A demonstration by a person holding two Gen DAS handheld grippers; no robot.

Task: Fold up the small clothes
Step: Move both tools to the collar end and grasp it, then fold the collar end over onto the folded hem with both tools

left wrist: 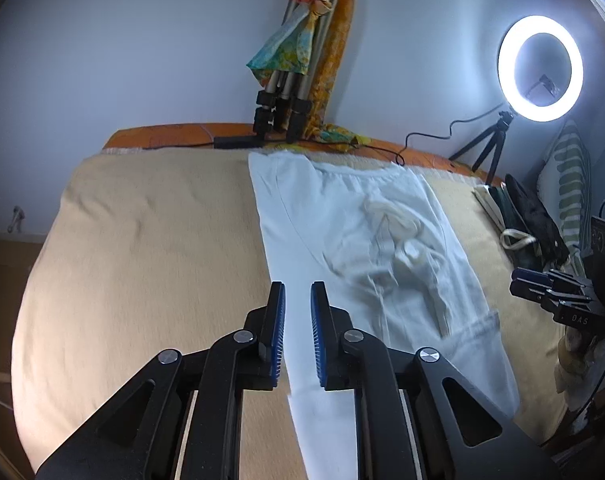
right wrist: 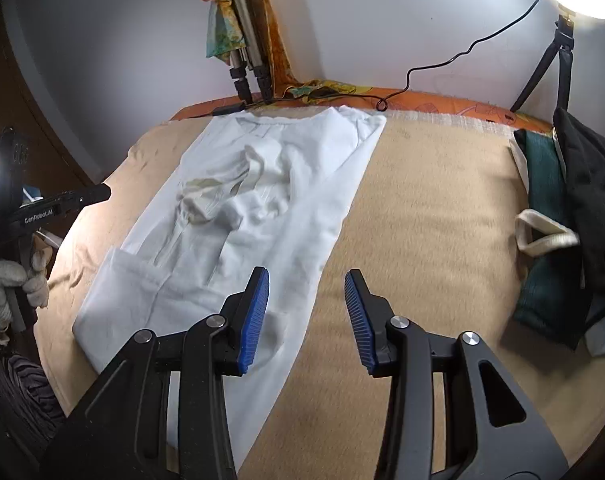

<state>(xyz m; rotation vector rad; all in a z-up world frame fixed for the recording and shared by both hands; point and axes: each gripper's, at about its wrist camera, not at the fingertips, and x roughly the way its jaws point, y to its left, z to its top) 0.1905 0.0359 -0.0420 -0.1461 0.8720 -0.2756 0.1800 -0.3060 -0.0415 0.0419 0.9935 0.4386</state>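
A white garment (left wrist: 354,248) lies flat on the beige blanket (left wrist: 142,264), folded into a long strip with its sides turned in; it also shows in the right wrist view (right wrist: 270,200). My left gripper (left wrist: 298,292) hovers over the garment's left edge near its lower end, jaws a little apart, nothing between them. My right gripper (right wrist: 306,280) is open over the garment's right edge, empty. The left gripper (right wrist: 102,192) shows at the left of the right wrist view, and the right gripper (left wrist: 542,284) at the right of the left wrist view.
A tripod (left wrist: 282,92) wrapped in patterned cloth stands at the back wall. A ring light (left wrist: 540,68) on a small tripod stands at the back right. Dark and green clothes (right wrist: 570,216) are piled at the right side. A cable (right wrist: 442,68) runs along the back edge.
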